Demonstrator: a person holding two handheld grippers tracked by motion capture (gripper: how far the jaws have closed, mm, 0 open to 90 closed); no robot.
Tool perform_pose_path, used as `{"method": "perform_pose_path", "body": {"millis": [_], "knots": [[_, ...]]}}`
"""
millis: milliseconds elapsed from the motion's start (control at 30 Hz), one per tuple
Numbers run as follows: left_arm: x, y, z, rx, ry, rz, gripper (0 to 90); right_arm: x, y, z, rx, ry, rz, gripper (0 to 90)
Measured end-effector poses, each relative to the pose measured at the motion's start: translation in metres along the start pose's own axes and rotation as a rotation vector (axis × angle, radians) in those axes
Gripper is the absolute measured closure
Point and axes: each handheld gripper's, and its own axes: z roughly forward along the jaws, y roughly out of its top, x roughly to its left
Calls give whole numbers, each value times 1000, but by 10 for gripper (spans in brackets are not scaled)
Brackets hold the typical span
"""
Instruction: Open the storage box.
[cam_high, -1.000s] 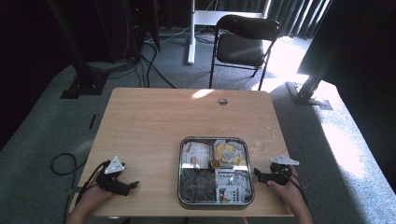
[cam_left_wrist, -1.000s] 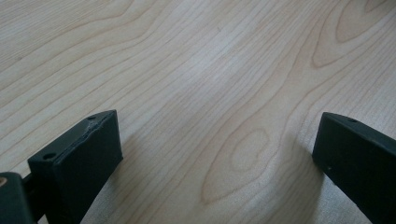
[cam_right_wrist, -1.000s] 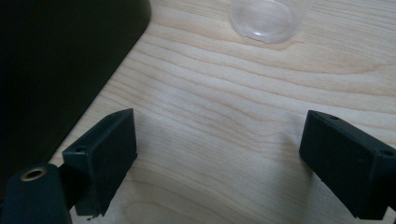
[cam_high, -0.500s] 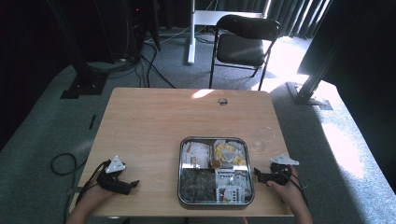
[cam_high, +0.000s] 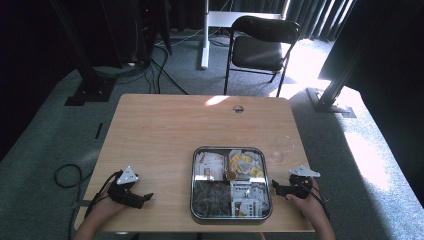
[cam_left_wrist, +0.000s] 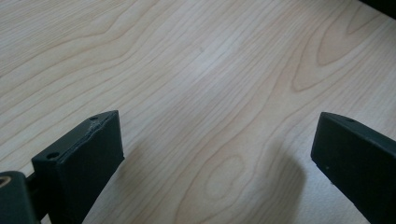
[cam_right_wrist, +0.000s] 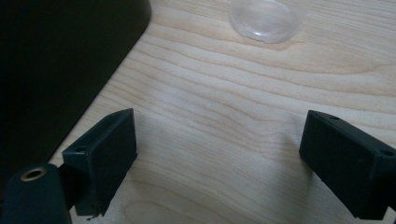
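Observation:
A metal tray (cam_high: 192, 186) sits on the near right part of the wooden table (cam_high: 165, 130). It holds white packets (cam_high: 210, 161), yellow packets (cam_high: 246, 164) and dark items. My left gripper (cam_high: 144, 198) rests near the table's front left corner, well apart from the tray. Its jaws stand wide open over bare wood, as the left gripper (cam_left_wrist: 219, 135) view shows. My right gripper (cam_high: 276, 188) lies just right of the tray, pointing at it. The right gripper (cam_right_wrist: 219, 135) is open and holds nothing, with the tray's dark wall (cam_right_wrist: 60, 60) at the left.
A clear plastic cup (cam_high: 276, 155) stands on the table right of the tray, seen as a clear plastic cup (cam_right_wrist: 266, 18) just ahead of the right jaws. A black folding chair (cam_high: 262, 47) stands beyond the far edge. Cables lie on the floor at the left.

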Motion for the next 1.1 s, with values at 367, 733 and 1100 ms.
{"method": "perform_pose_path", "body": {"millis": [367, 733, 1100], "knots": [[-8, 12, 4, -7, -29, 25, 24, 0, 0, 0, 0, 0, 0, 104], [-19, 30, 8, -23, -59, 61, 24, 0, 0, 0, 0, 0, 0, 104], [-32, 47, 10, -44, -94, 112, 25, 0, 0, 0, 0, 0, 0, 104]]}}
